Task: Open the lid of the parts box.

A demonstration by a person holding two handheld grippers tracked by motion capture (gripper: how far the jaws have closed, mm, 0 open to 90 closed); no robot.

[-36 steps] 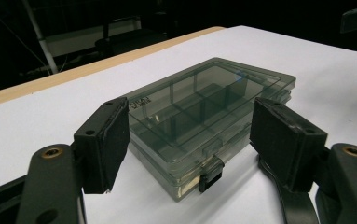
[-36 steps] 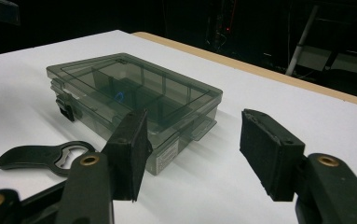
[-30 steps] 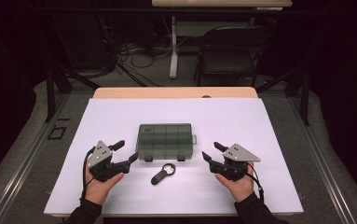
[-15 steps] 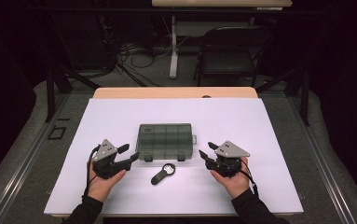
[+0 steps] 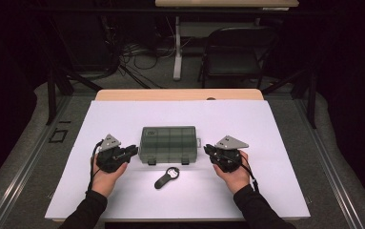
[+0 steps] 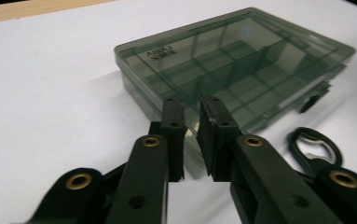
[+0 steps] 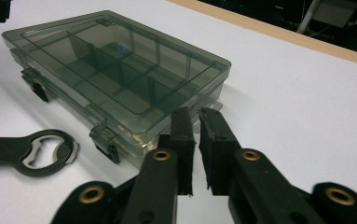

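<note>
A dark translucent compartment box (image 5: 169, 143) lies closed in the middle of the white table; its lid and dividers show in the left gripper view (image 6: 241, 60) and the right gripper view (image 7: 115, 65). My left gripper (image 5: 133, 150) sits at the box's left end, jaws drawn to a narrow slit (image 6: 192, 105) with nothing between them. At the box's right end, my right gripper (image 5: 207, 150) points at the near corner, jaws likewise nearly touching (image 7: 196, 114) and empty. A black bottle opener (image 5: 166, 177) lies just in front of the box (image 6: 313, 144) (image 7: 31, 151).
The white sheet (image 5: 275, 124) covers the table, with a strip of wooden edge (image 5: 180, 94) at the far side. A black chair (image 5: 237, 52) and cables stand on the floor beyond. Open table surface lies left, right and behind the box.
Both grippers have moved inward toward the ends of the box and their jaws have closed from spread to a narrow slit. Box and bottle opener have not moved.
</note>
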